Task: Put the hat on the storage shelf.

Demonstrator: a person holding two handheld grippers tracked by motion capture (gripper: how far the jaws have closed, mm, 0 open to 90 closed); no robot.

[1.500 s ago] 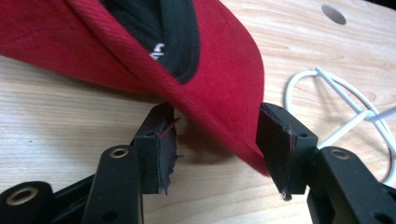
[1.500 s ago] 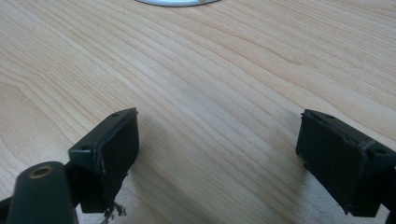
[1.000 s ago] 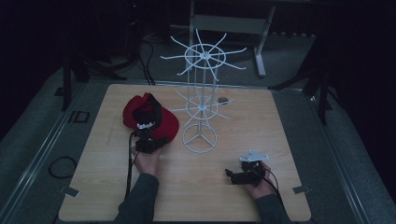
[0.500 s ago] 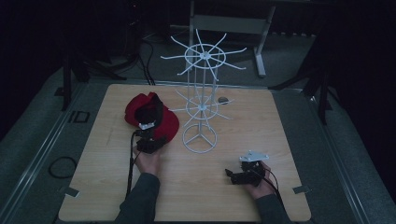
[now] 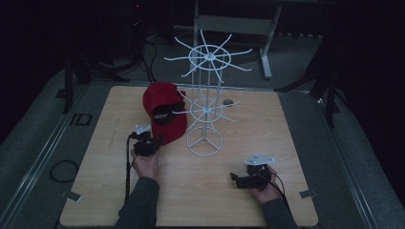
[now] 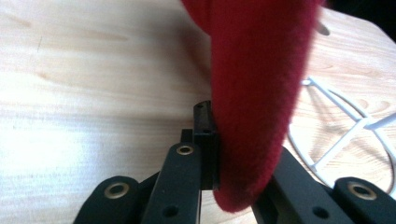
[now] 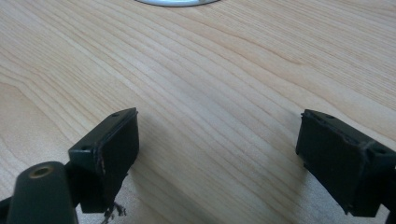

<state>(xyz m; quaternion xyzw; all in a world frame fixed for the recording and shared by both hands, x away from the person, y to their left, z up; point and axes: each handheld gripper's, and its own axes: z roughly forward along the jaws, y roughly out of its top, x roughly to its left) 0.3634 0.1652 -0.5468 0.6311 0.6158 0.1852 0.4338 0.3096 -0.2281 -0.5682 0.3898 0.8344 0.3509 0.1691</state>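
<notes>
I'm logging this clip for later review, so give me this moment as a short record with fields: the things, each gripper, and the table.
cap: red cap on the table, brim toward the person
rack: white wire rack upright, right of the cap
left gripper: left gripper jaws just closed, clamped on the cap's brim
right gripper: right gripper open, holding nothing, low over the wood
table: wooden table

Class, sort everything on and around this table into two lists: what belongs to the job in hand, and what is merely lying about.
Belongs to the job:
- red cap, its brim clamped
- left gripper, jaws just closed on the brim
- white wire rack, beside the cap

Lying about:
- right gripper, open, idle on the table
- small dark round object behind the rack
</notes>
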